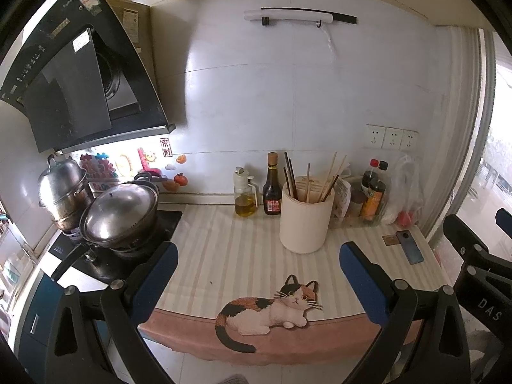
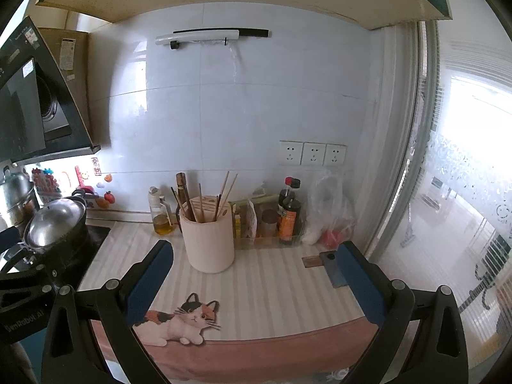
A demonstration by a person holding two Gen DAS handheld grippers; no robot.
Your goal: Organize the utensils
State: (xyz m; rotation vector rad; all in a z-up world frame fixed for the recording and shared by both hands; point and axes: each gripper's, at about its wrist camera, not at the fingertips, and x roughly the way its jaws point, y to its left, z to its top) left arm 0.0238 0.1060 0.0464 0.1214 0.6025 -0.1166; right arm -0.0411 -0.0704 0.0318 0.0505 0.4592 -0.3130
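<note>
Held both the left gripper and the right gripper spread wide and empty above the cat-print mat, with every chopstick seen standing in the cream holder near the back wall and none lying loose. Fitted equally a sorting just finished or chopsticks about to be drawn out, so called for no particular move. Read "DAS" on the other gripper's arm in the left view; range hood and bottle labels stayed too small.
</note>
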